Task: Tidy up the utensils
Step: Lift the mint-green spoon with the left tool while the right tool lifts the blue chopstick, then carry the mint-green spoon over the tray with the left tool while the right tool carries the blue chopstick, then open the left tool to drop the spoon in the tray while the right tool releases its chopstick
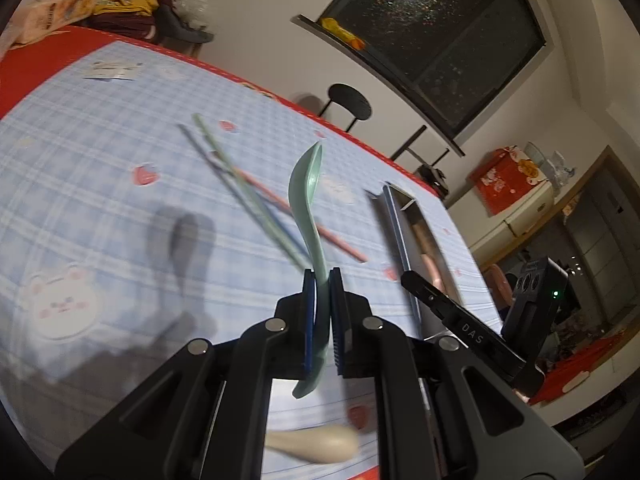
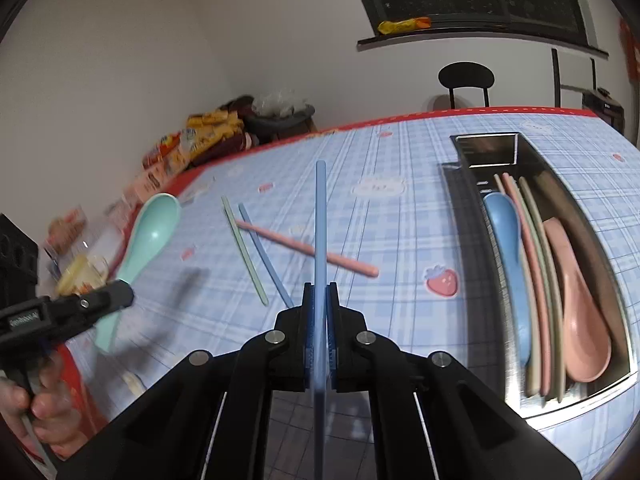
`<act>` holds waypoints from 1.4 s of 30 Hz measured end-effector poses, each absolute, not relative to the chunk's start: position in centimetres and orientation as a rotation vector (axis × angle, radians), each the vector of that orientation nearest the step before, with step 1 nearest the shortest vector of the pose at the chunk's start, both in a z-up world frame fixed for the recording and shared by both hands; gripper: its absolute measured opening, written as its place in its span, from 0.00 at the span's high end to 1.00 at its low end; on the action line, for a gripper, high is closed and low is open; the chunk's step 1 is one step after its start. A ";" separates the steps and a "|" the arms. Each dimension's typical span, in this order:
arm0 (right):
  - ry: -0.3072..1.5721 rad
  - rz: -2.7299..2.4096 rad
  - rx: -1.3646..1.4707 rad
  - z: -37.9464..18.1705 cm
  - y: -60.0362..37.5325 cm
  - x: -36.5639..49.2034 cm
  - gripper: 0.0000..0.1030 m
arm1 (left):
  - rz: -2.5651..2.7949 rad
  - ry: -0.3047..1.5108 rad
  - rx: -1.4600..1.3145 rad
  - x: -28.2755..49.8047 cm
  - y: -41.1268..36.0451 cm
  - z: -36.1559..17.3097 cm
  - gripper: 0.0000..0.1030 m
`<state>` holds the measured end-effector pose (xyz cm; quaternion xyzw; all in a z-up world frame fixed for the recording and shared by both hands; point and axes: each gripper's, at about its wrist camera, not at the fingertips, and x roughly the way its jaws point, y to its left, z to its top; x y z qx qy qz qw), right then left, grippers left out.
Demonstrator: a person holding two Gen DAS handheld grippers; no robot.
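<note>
The left claw (image 1: 320,276) was clamped on the handle of a mint-green spoon (image 1: 308,184), whose bowl pointed up and away, clear of the tabletop (image 1: 100,184). The right claw (image 2: 320,292) was pinched tight on a blue chopstick (image 2: 320,216), which stood up between its pads and above the checked cloth. On the cloth beyond lay three loose chopsticks: a green one (image 2: 244,248) and a blue one (image 2: 266,258) side by side, with a pink one (image 2: 308,250) crossing the blue one. A steel tray (image 2: 488,140) sat to the right on the tabletop, holding a blue spoon (image 2: 506,248), a pink spoon (image 2: 576,312) and several chopsticks between them. A cream spoon (image 1: 316,442), blurred and perhaps lying on the cloth, showed under the left claw. A hand (image 2: 44,412) gripped the left tool's handle.
</note>
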<state>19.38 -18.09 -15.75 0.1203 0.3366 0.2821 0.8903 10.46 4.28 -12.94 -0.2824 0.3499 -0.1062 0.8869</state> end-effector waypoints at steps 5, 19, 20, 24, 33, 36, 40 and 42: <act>0.634 0.588 0.278 -12.2 -21.6 20.7 0.94 | -0.310 0.749 -0.593 13.1 -0.1 -11.2 0.89; 0.636 0.484 0.441 -14.3 -31.8 26.9 0.94 | -0.471 0.839 -0.675 21.9 -13.2 -12.2 0.89; 0.642 0.486 0.459 -14.6 -32.0 27.0 0.94 | -0.476 0.851 -0.694 22.6 -13.9 -12.7 0.89; 0.677 0.450 0.461 -15.8 -32.3 27.5 0.94 | -0.452 0.902 -0.738 24.1 -15.8 -14.6 0.89; 0.723 0.430 0.475 -16.8 -32.8 27.8 0.94 | -0.380 0.946 -0.753 25.4 -17.0 -17.0 0.89; 0.736 0.427 0.469 -17.0 -32.6 28.1 0.94 | -0.371 0.955 -0.750 25.7 -17.2 -17.4 0.89; 0.762 0.429 0.462 -17.5 -32.1 28.5 0.94 | -0.362 0.961 -0.754 25.9 -17.5 -17.8 0.89; 0.771 0.427 0.458 -17.7 -32.0 28.6 0.94 | -0.356 0.957 -0.752 25.8 -17.5 -17.9 0.89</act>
